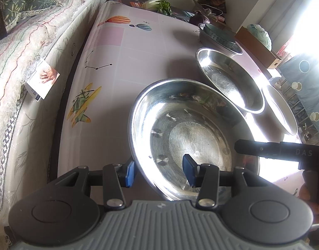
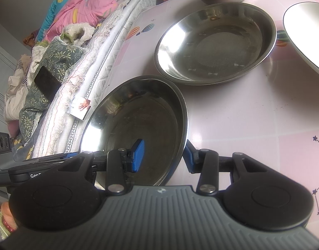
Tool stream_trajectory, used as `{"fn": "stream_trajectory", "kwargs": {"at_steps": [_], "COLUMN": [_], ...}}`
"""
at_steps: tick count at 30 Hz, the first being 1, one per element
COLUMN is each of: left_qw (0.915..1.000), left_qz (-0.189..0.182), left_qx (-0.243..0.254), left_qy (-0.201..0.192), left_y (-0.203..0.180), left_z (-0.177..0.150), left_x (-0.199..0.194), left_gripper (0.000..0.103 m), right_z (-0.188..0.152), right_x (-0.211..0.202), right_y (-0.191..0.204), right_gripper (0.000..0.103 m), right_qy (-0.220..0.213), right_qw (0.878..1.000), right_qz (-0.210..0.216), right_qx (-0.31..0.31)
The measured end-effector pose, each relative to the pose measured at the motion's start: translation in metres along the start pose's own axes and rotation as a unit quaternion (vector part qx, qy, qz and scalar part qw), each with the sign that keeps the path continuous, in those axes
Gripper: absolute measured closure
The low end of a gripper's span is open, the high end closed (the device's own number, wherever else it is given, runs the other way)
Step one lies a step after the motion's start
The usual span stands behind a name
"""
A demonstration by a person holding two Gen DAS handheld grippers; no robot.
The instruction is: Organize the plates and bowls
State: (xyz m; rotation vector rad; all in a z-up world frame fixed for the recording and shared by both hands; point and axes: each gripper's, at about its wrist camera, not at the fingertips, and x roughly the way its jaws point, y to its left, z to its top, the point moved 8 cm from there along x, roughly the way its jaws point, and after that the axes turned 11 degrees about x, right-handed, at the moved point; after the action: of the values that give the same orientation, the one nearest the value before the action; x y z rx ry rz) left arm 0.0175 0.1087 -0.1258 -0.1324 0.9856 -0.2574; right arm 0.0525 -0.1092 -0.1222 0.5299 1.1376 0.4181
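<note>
Left wrist view: both grippers (image 1: 158,174) (image 2: 164,158) straddle the near bowl's (image 1: 192,137) rim, fingers half-spread; steel could slip sideways.

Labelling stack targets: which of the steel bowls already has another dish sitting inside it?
The farthest steel bowl, at the table's far end past the two empty steel bowls. It holds a teal patterned bowl; the nearer ones show bare metal bottoms.
</note>
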Motion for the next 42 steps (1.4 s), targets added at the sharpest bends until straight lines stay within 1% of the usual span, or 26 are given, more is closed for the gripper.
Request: {"fn": "stream_trajectory", "kwargs": {"at_steps": [11, 20, 23, 24, 25, 26, 28, 30, 32, 34, 38, 42], "left_qw": [1.0000, 0.9998, 0.9996, 0.9995, 0.9993, 0.9991, 0.9988, 0.9986, 0.9983, 0.9978, 0.9981, 0.9977], "left_qz": [0.000, 0.016, 0.025, 0.030, 0.035, 0.040, 0.047, 0.050, 0.056, 0.065, 0.059, 0.067], "left_qx": [0.000, -0.001, 0.002, 0.004, 0.006, 0.009, 0.011, 0.011, 0.009, 0.006, -0.007, -0.008], "left_qy": [-0.001, -0.009, -0.012, -0.013, -0.013, -0.013, -0.013, -0.013, -0.014, -0.014, -0.015, -0.013], "left_y": [0.000, 0.009, 0.012, 0.013, 0.014, 0.014, 0.015, 0.017, 0.018, 0.021, 0.025, 0.026], "left_z": [0.000, 0.005, 0.008, 0.009, 0.010, 0.011, 0.012, 0.013, 0.013, 0.013, 0.014, 0.012], "left_x": [0.000, 0.001, 0.003, 0.004, 0.004, 0.005, 0.006, 0.007, 0.008, 0.008, 0.005, 0.002], "left_gripper": [0.055, 0.055, 0.058, 0.060, 0.064, 0.066, 0.074, 0.080, 0.083, 0.090, 0.091, 0.091], "right_z": [0.000, 0.002, 0.002, 0.002, 0.002, 0.001, 0.001, 0.001, 0.001, 0.002, 0.003, 0.004], "right_x": [-0.001, -0.001, 0.002, 0.004, 0.005, 0.006, 0.007, 0.007, 0.008, 0.009, 0.010, 0.012], "right_y": [0.000, -0.002, -0.002, -0.002, -0.002, -0.002, -0.002, -0.002, -0.003, -0.005, -0.006, -0.003], "right_gripper": [0.063, 0.063, 0.063, 0.063, 0.064, 0.065, 0.067, 0.072, 0.076, 0.080, 0.082, 0.082], "right_qy": [-0.001, -0.012, -0.015, -0.016, -0.016, -0.018, -0.019, -0.022, -0.023, -0.022, -0.018, -0.017], "right_qw": [1.000, 1.000, 1.000, 1.000, 1.000, 1.000, 1.000, 1.000, 1.000, 1.000, 1.000, 1.000], "right_qz": [0.000, -0.004, -0.005, -0.005, -0.005, -0.005, -0.005, -0.006, -0.008, -0.008, -0.002, 0.000], "right_qx": [0.000, -0.001, -0.003, -0.004, -0.003, -0.003, -0.005, -0.007, -0.010, -0.010, -0.011, -0.018]}}
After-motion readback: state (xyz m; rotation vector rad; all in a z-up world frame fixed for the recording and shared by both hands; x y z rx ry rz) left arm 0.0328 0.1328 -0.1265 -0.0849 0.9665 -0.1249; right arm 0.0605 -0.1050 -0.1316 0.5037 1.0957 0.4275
